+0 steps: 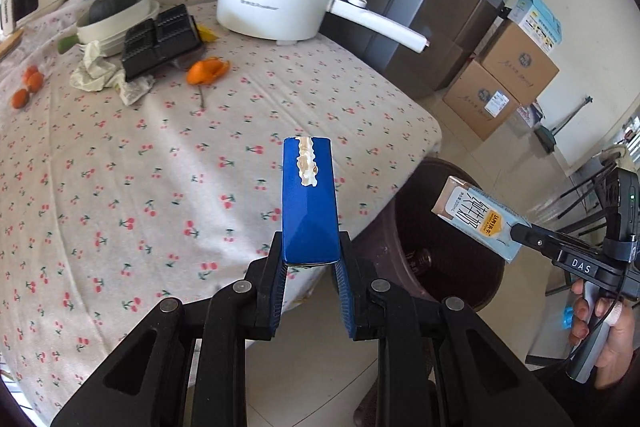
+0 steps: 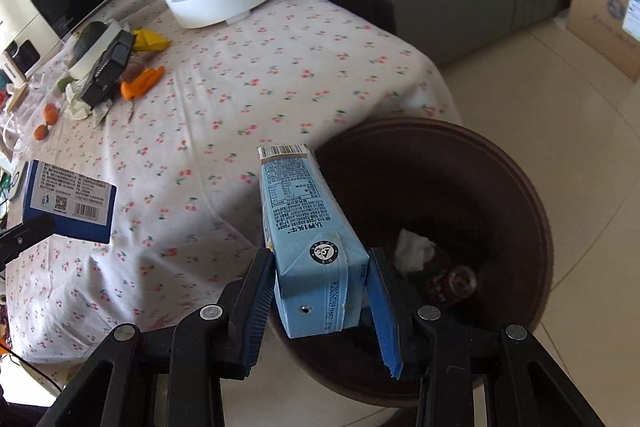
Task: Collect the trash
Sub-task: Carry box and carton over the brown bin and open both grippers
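Note:
My left gripper [image 1: 310, 261] is shut on a flat dark blue box [image 1: 308, 203] with a torn glue strip on its top edge, held above the table's near right corner. That blue box [image 2: 70, 205] also shows at the left of the right wrist view, label side facing. My right gripper [image 2: 320, 291] is shut on a light blue milk carton [image 2: 308, 239], which hangs over the rim of a dark brown bin [image 2: 500, 163]. In the left wrist view the carton [image 1: 476, 223] sits above the bin [image 1: 408, 187]. White tissue [image 2: 414, 251] and a small bottle lie inside the bin.
The table [image 1: 140, 155] has a cherry-print cloth. At its far side lie orange peel [image 1: 208, 71], crumpled paper [image 1: 100, 71], a black tray [image 1: 162, 41], stacked bowls with a squash, and a white electric pot [image 1: 276, 3]. Cardboard boxes [image 1: 500, 83] stand on the tiled floor by the fridge.

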Demonstrator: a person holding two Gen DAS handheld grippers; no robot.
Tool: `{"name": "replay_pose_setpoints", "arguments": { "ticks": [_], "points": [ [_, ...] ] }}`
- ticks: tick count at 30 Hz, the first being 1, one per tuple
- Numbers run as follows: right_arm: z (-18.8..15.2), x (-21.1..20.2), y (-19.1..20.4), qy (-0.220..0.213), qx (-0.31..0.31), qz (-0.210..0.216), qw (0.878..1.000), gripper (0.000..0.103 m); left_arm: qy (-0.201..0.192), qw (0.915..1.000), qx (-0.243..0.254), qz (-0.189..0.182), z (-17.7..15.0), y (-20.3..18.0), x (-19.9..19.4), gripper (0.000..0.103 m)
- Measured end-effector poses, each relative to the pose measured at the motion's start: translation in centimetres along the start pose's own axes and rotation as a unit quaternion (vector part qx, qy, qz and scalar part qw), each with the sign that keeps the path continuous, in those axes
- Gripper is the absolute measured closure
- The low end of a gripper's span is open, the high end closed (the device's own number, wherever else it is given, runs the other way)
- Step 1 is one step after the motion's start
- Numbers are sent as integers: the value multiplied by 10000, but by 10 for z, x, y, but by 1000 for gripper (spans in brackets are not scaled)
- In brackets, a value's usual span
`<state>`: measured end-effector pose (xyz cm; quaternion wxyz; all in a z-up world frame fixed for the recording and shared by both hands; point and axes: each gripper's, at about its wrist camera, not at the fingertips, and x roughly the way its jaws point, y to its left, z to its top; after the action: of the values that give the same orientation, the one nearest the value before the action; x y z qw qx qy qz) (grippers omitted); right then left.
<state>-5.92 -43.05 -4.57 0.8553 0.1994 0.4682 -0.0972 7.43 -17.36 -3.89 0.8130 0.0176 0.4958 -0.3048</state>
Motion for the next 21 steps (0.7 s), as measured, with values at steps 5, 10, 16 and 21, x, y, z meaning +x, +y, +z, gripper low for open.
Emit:
{"name": "replay_pose_setpoints", "arguments": {
  "ticks": [5,10,16,21],
  "points": [
    [-14,-7,-44,40,253,-201,9995,62,162,9993,181,-271,-1,-34,22,79],
    [-25,-10,-74,136,431,-333,9984,62,222,9975,437,-502,-3,-69,42,79],
    [-30,-10,-92,201,617,-344,9973,62,356,9944,613,-789,-6,-98,70,78],
    [-33,-8,-100,246,707,-378,9965,62,410,9923,809,-849,-8,-107,86,77]
  ]
}}
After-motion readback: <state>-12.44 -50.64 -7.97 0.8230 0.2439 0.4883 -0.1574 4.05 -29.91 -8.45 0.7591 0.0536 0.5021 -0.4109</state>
